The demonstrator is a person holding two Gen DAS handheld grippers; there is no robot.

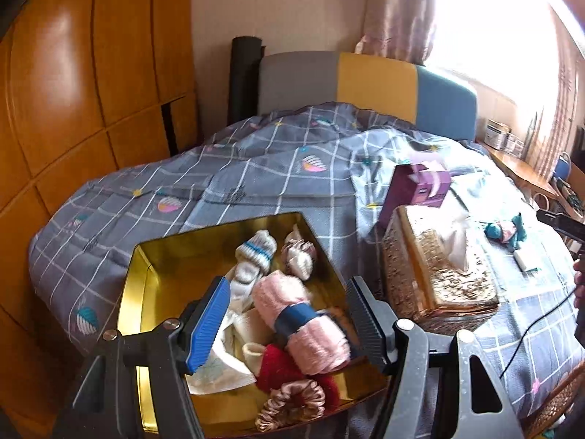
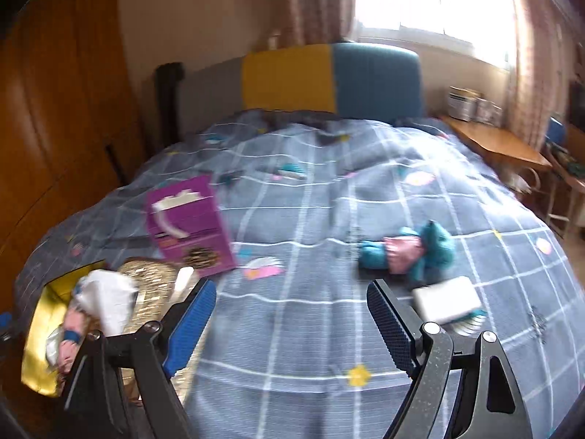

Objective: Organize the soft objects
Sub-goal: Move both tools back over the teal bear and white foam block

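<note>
A gold tin box (image 1: 153, 267) sits on the bed and holds soft things: a rolled pink cloth with a blue band (image 1: 299, 325), white socks (image 1: 256, 252), a red item (image 1: 278, 366) and a pink satin scrunchie (image 1: 292, 402). My left gripper (image 1: 289, 322) hangs open just above the box, its jaws on either side of the pink roll, not touching it. My right gripper (image 2: 289, 325) is open and empty over the quilt. A teal and pink soft toy (image 2: 409, 252) and a white sponge (image 2: 446, 298) lie just beyond its right finger. The gold box also shows in the right wrist view (image 2: 36, 333).
A gold sequinned tissue box (image 1: 438, 274) stands right of the tin. A purple tissue box (image 2: 190, 223) lies behind it. The grey checked quilt (image 2: 310, 329) covers the bed. A wooden wardrobe (image 1: 73, 109) is on the left, a wooden desk (image 2: 493, 142) on the right.
</note>
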